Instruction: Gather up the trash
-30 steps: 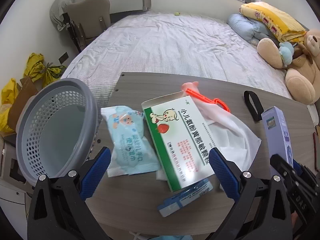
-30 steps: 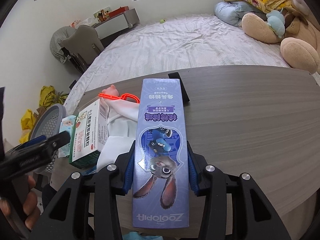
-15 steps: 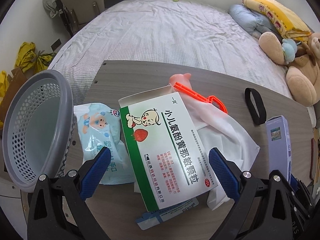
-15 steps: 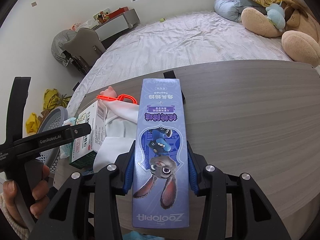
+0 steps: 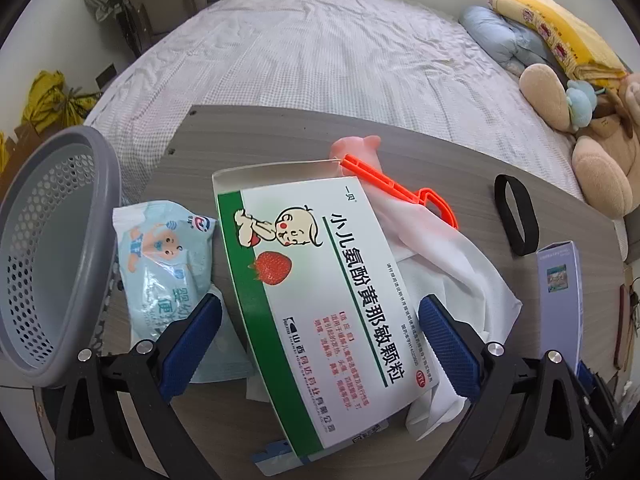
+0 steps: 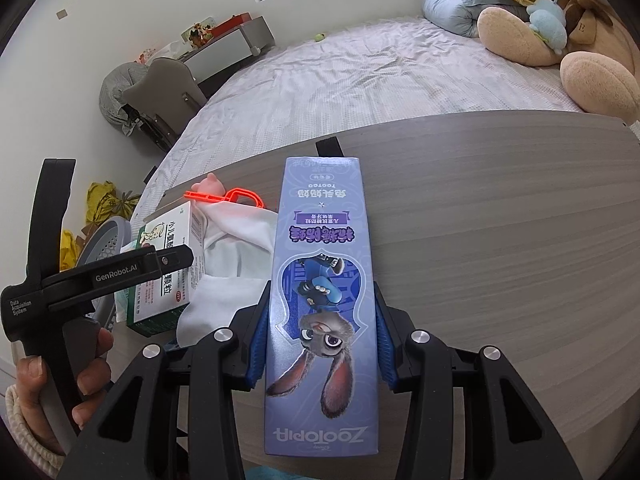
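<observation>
A white and green medicine box (image 5: 316, 300) lies on the wooden table (image 5: 280, 136), on top of a white cloth (image 5: 452, 272). My left gripper (image 5: 320, 340) is open and points steeply down, one blue pad on either side of this box and neither touching it. A pale blue wet-wipes pack (image 5: 168, 264) lies to its left, beside the grey mesh basket (image 5: 60, 240) at the table's left edge. My right gripper (image 6: 322, 336) is shut on a long purple toothpaste box (image 6: 322, 280), held above the table. The same box (image 5: 560, 280) shows at the right of the left wrist view.
An orange plastic clip (image 5: 400, 188) and a pink item (image 5: 356, 146) lie behind the medicine box, with a black band (image 5: 516, 216) to the right. A small blue and white box (image 5: 280, 456) pokes out underneath. A bed (image 5: 320, 52) with plush toys (image 5: 592, 152) is beyond the table. A hand (image 6: 88, 360) holds the left gripper.
My left gripper has come down and forward over the medicine box, which now fills the gap between its fingers. The right gripper and its purple box have stayed put.
</observation>
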